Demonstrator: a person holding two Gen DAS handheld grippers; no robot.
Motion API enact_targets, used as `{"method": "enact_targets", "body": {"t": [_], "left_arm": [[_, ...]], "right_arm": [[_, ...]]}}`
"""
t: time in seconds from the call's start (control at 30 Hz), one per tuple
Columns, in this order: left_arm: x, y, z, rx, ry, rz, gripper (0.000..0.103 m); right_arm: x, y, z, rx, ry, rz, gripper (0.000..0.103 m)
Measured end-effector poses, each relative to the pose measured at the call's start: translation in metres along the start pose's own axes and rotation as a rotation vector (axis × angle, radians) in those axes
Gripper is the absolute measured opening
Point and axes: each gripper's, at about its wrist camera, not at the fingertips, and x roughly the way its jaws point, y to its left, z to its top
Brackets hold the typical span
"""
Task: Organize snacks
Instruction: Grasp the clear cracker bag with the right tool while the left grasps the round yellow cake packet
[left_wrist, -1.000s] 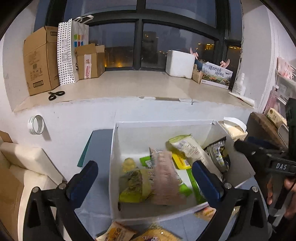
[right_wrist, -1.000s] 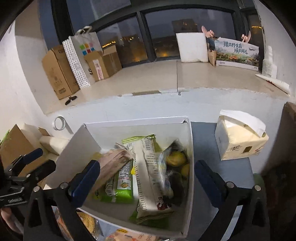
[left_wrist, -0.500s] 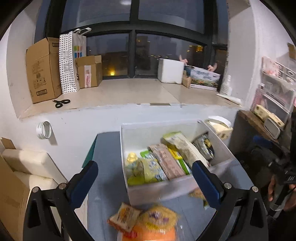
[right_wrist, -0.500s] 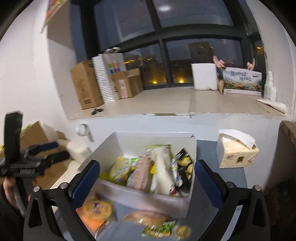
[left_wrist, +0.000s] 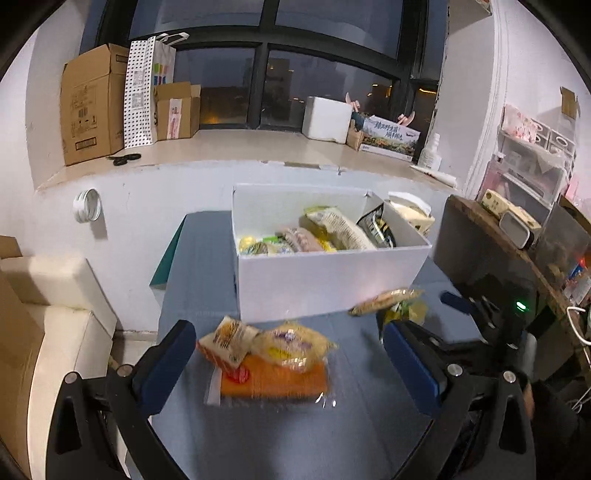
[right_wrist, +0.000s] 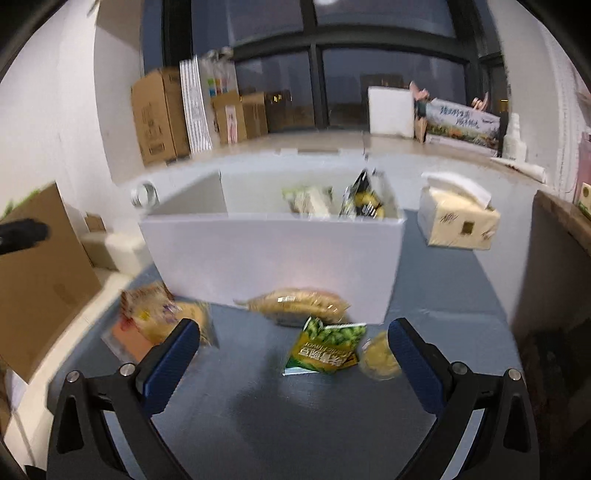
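Two tongs, left tongs (left_wrist: 288, 354) and right tongs (right_wrist: 295, 354), both spread wide, grasping nothing; several snack packets (left_wrist: 269, 354) loose on blue surface (left_wrist: 295, 435) before white box (left_wrist: 328, 284); more inside.

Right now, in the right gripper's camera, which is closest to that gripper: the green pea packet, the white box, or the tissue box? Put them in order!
From the right gripper:
1. Green pea packet, on the table just ahead, between the fingers.
2. White box, behind it, middle.
3. Tissue box, farther back, right.
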Motion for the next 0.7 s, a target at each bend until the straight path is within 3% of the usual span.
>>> {"method": "enact_targets", "body": {"t": [0.2,0.47,0.5,0.53,0.7], "left_arm": [[0.002,0.008,-0.012,-0.023,0.026,0.014,0.103],[0.009,0.019,-0.019,-0.050,0.049,0.019,0.103],[0.009,0.018,-0.020,-0.048,0.052,0.020,0.103],[0.011,0.017,-0.021,-0.044,0.056,0.022,0.103],[0.016,0.014,-0.024,-0.037,0.072,0.022,0.103]], "right_arm": [[0.047,0.001,0.009,0.006,0.059,-0.036,0.103],[0.076,0.003,0.018,0.013,0.111,-0.083,0.103],[0.077,0.002,0.018,0.020,0.109,-0.080,0.093],[0.078,0.001,0.017,0.029,0.100,-0.085,0.075],[0.073,-0.006,0.019,0.049,0.088,-0.082,0.075]]}}
